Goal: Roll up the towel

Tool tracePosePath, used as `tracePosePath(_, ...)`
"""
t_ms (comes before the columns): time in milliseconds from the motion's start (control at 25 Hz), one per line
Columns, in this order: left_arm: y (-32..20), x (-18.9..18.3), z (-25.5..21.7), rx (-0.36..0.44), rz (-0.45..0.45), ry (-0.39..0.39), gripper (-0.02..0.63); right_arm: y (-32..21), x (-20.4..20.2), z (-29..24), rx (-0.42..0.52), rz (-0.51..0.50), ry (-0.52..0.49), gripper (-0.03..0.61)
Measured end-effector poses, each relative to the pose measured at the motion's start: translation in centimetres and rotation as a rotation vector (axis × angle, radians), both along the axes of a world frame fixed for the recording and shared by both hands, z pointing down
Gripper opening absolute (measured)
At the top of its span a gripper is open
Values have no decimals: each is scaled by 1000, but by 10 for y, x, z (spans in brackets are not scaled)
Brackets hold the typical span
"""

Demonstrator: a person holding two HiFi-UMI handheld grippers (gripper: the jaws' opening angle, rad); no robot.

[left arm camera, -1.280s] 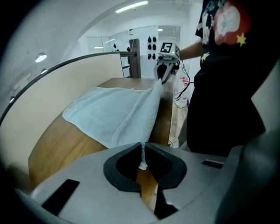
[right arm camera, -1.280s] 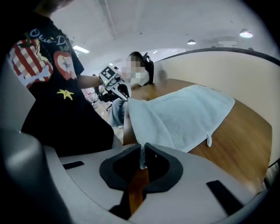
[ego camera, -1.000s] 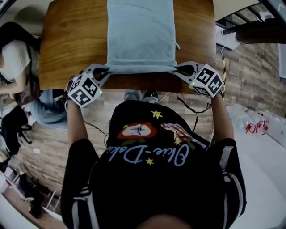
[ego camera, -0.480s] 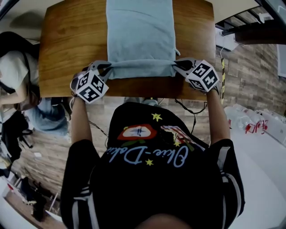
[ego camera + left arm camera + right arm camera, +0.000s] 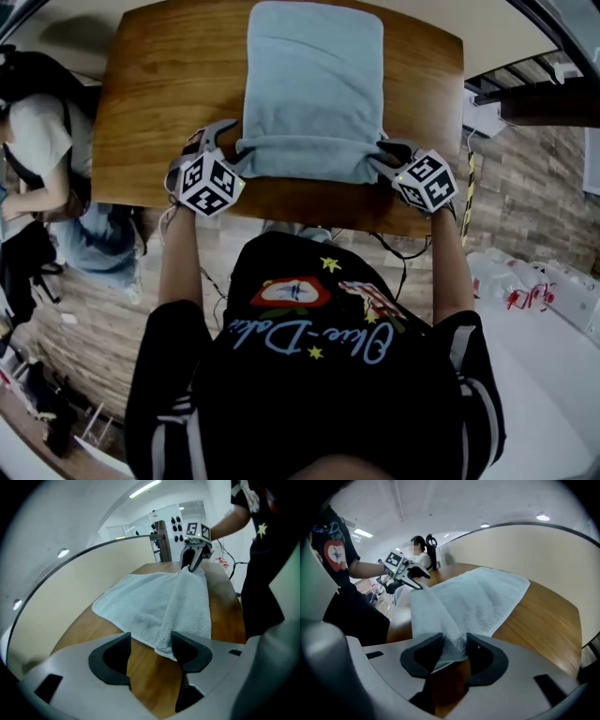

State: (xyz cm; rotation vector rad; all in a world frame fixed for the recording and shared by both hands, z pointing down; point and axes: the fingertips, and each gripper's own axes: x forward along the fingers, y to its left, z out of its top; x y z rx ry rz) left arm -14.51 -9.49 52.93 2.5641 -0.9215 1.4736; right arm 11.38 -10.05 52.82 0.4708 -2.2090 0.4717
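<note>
Head view: towel (image 5: 314, 84), near end folded over by worktop (image 5: 164, 103) near edge; left gripper (image 5: 222, 139) and right gripper (image 5: 382, 155) at its ends. Left gripper view: jaws just opened wide, towel beside one. Right gripper view: jaws just part-opened, fold between, unclamped.

Black star-printed T-shirt (image 5: 319, 394); grey, black-padded left claw (image 5: 151, 644), right claw (image 5: 454, 645); checker-marked cubes (image 5: 208, 184).

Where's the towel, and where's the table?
towel (image 5: 314, 84), head view, on its flat middle part.
table (image 5: 159, 103), head view, on the bare wood left of the towel.
</note>
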Motion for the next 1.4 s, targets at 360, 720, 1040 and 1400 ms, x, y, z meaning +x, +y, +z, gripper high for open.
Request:
tracePosePath(360,-6,-17,-41,115,-81,55,247,-14,14,-38,133,9,-23,206)
tracePosePath(720,44,3,-29,88,64,-36,247,35,-22,-47,354,-265,87,206)
tracePosePath(1040,68,14,0,14,145,-80,245,53,-21,-18,335,-389,203,206)
tracePosePath(1400,57,10,11,8,187,-122,198,51,-11,7,300,-404,274,204)
